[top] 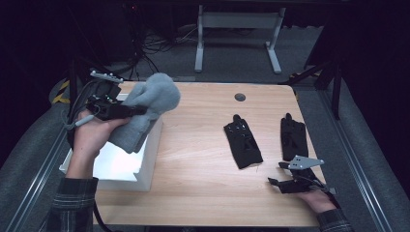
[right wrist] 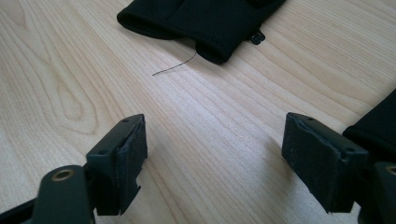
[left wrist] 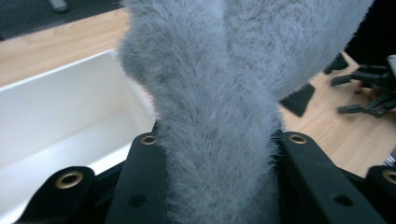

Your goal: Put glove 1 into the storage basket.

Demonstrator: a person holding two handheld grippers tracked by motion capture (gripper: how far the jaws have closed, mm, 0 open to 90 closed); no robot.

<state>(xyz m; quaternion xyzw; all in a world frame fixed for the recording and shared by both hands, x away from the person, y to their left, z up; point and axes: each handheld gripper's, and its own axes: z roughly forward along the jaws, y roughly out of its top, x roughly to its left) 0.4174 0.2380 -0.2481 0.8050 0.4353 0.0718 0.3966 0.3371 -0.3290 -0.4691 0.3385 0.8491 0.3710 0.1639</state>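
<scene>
1. The left hand-held gripper (top: pixel 133 110) is clamped on a grey fluffy mitten (top: pixel 147 108), held in the air over the open white bin (top: pixel 150 154) at the left end of the surface (top: pixel 203 159). In the left gripper view the plush (left wrist: pixel 219 116) is squeezed to a narrow waist between the two black jaws, bulging wide above them.

2. Judging by that pinch, the mitten is soft, thick and easily compressed. It looks light, since it hangs from one grip with its cuff end drooping towards the bin.

3. The long pile probably gives the pads good purchase, so slipping seems unlikely. The risk is rather that the loose ends flop or catch on the bin's rim.

4. The present hold, across the middle of the body, seems a sound place. A grip at the tip or the thumb would likely let the rest swing.

5. The right hand-held gripper (top: pixel 285 174) lies low on the surface near the front right, its jaws spread wide with nothing between them.

6. Two black gloves lie flat, palm to the surface: the left black glove (top: pixel 242 140) and the right black glove (top: pixel 294 137). They look thin and limp. The cuff edge (right wrist: pixel 205 32) nearest the open jaws offers a raised fold to pinch.
</scene>
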